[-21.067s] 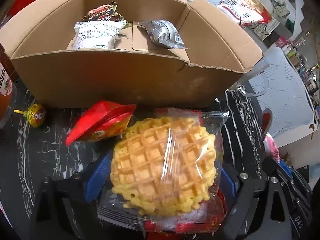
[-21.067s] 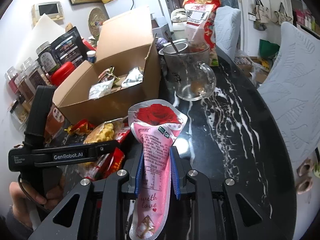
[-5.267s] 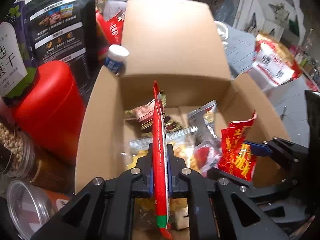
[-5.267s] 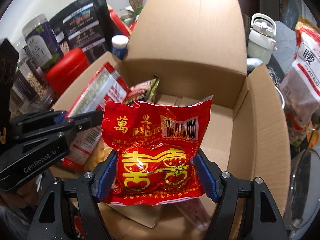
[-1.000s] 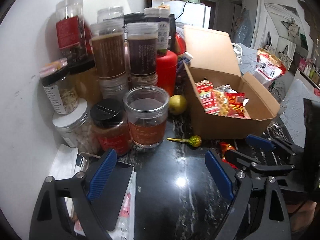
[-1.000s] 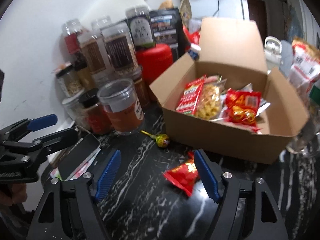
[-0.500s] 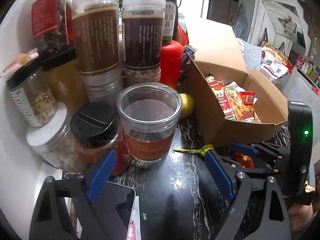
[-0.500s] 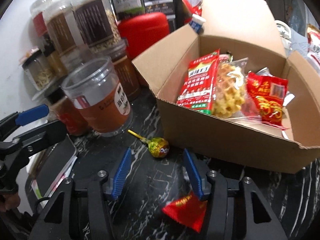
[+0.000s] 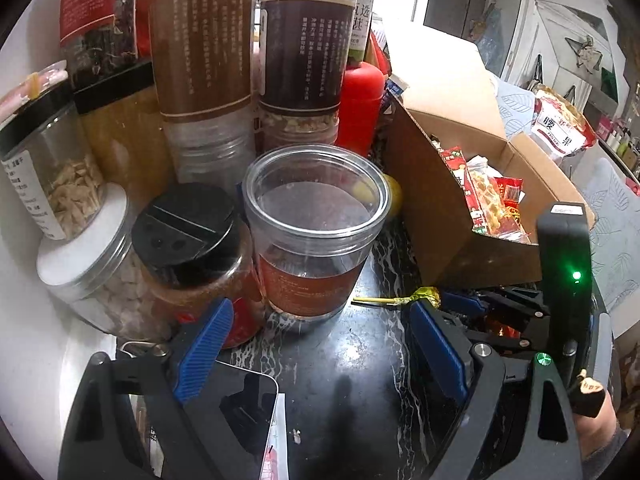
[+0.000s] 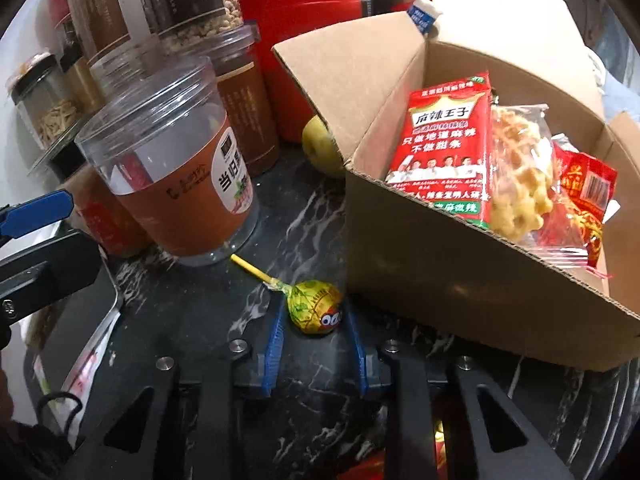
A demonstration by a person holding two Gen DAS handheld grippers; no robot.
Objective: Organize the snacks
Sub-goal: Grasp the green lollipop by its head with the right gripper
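Note:
A lollipop [image 10: 314, 307] in a yellow-green wrapper lies on the black marble table, just in front of the cardboard box [image 10: 440, 264]. My right gripper [image 10: 314, 320] is closing on its head, and both blue pads sit against the wrapper; the yellow stick points away to the left. The box holds a red spicy-strip packet [image 10: 444, 144], a wrapped waffle [image 10: 520, 176] and a red candy bag [image 10: 584, 196]. My left gripper [image 9: 316, 344] is open and holds nothing, facing a clear jar [image 9: 316, 232]. In the left wrist view the lollipop [image 9: 428, 294] shows beside the right gripper's tips.
Tall jars [image 9: 200, 52] and a red canister [image 10: 296, 20] crowd the wall at the back left. A yellow-green fruit [image 10: 320, 148] sits between jar and box. A phone [image 9: 240, 412] lies under the left gripper. A small red packet [image 9: 500, 326] lies under the right gripper.
The right gripper came down and forward onto the lollipop and its jaws closed around the head. The left gripper moved closer to the clear jar, still open.

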